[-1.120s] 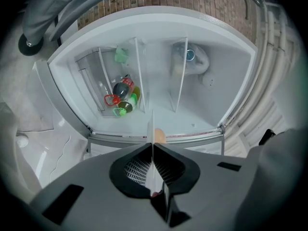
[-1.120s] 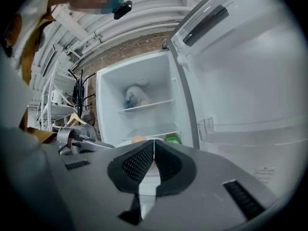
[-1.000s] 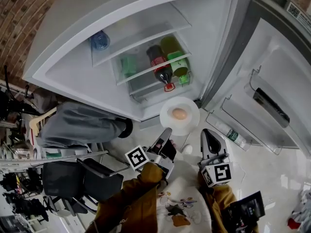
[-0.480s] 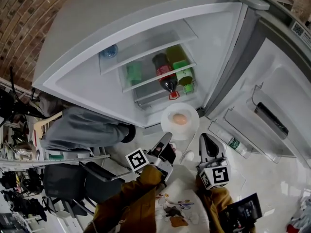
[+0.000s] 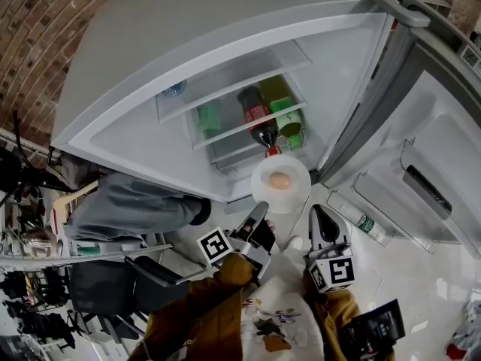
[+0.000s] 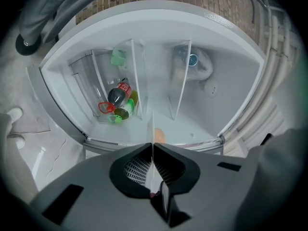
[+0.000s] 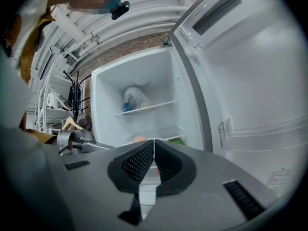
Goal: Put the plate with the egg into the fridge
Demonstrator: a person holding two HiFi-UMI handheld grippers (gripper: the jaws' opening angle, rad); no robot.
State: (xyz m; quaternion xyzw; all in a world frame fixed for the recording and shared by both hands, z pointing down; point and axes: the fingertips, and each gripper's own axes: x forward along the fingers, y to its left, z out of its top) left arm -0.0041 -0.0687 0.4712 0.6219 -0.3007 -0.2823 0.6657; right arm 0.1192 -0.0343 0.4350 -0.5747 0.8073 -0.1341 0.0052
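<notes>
While the round white plate [image 5: 294, 195] bore one brown egg [image 5: 279, 180] at its centre, it hung at the mouth of the open fridge [image 5: 353, 74], near the cola bottle [image 5: 255, 117]. The left gripper [image 5: 259, 210] was clamped on the plate's near rim (edge-on between its jaws). The right gripper [image 5: 319, 215], just beside, was closed on nothing.

Wall: red-brown brick [image 5: 41, 28], behind and left of the fridge [image 5: 150, 66].
Floor: pale, glossy, faintly veined [image 5: 421, 299], with soft glare.
Ceiling: white pipes [image 7: 144, 13] run across it.
Chair: black office chair [image 5: 101, 283], lower left.
Rack: black coat stand [image 7: 72, 88] left of the fridge, with a wooden hanger [image 5: 71, 192] and a grey coat [image 5: 128, 205].
Shelves: cluttered [image 5: 22, 239], far left.
Light: bright and even.
</notes>
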